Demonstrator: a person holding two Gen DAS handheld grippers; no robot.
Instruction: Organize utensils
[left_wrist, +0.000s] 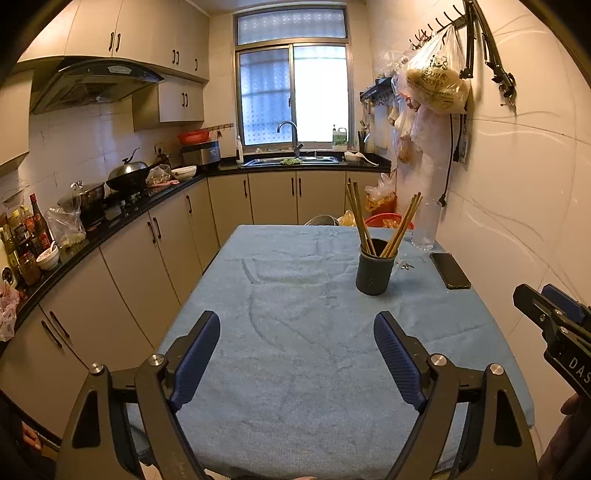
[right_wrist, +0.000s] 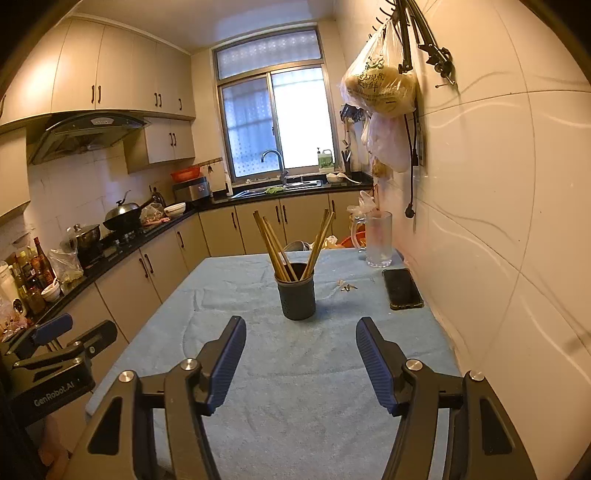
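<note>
Chopsticks (right_wrist: 280, 251) stand bundled in a dark holder (right_wrist: 296, 295), which sits upright on the bench (right_wrist: 258, 369) a little right of its middle, leaning out to both sides of the rim. From where I steer, nothing lies between my grippers and that holder; only the blue towel (left_wrist: 295, 332) covering the bench. My left gripper (left_wrist: 295, 354) hovers over the near end with its jaws spread wide and nothing between them. My right gripper (right_wrist: 300, 358) hangs likewise over the near end, jaws wide apart and empty, pointing almost straight at the holder. Each shows at the edge of the other's view, level and side by side. Beyond the holder to the right, a black phone (right_wrist: 402, 288) lies flat near the tiled wall, with some small keys (right_wrist: 347, 285) between it and the holder. Farther back a clear glass mug (right_wrist: 377, 240) stands at the bench's far right corner. Behind that, cabinets, a sink (left_wrist: 291, 160) under the window, and a stove with pots on the left.
</note>
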